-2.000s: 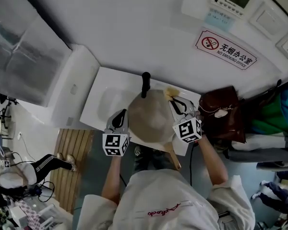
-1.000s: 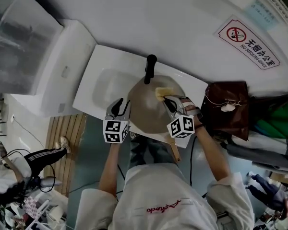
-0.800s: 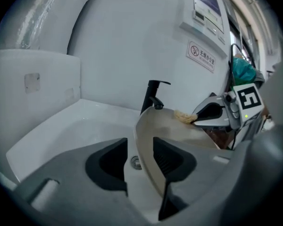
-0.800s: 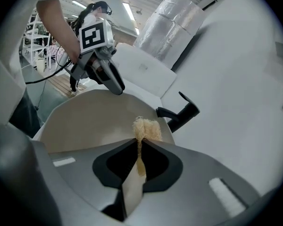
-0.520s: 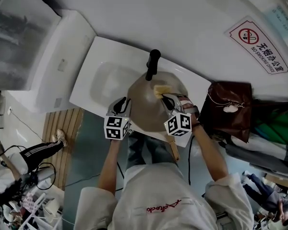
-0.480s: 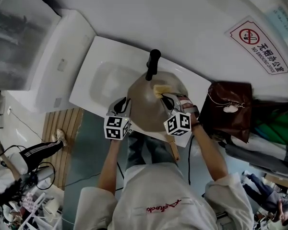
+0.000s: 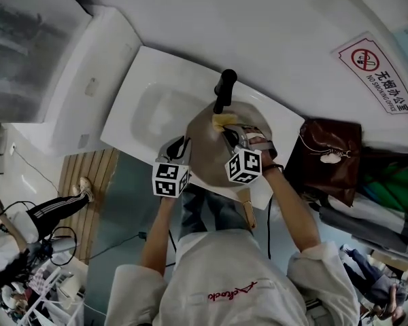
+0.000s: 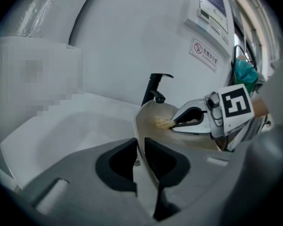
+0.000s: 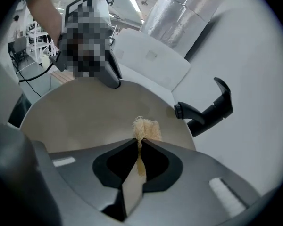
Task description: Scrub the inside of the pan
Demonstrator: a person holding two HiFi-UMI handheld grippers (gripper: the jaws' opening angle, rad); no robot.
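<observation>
Nearest the camera in the head view, two bare forearms reach up from a white shirt [image 7: 224, 284], each holding a gripper. The left gripper [image 7: 180, 145] [image 8: 140, 149] sits at the pan's 8 o'clock edge. In its own view the jaws are pressed onto the thin rim of the pan [image 7: 207, 156] [image 8: 137, 126] [image 9: 85, 117], one jaw inside the wall and one outside.

The right gripper [image 7: 230, 131] [image 9: 139, 145] comes in from about 4 o'clock and reaches over the beige inside of the pan. Its jaws are pinched on a pale, fibrous scrub pad [image 7: 222, 121] [image 8: 162, 122] [image 9: 145, 128]. The frayed end of the pad sticks out past the jaw tips and touches the pan's inner surface near 12 o'clock.

The pan is tilted over the white sink [image 7: 156, 111] [image 8: 75, 131], whose basin lies at the pan's 10 o'clock. A black faucet [image 7: 224, 90] [image 8: 153, 88] [image 9: 212, 109] stands just beyond the pan's far rim at 12 o'clock. A brown bag [image 7: 330, 155] lies off at 3 o'clock. On the wall at 2 o'clock is a no-smoking sign [image 7: 375, 77].
</observation>
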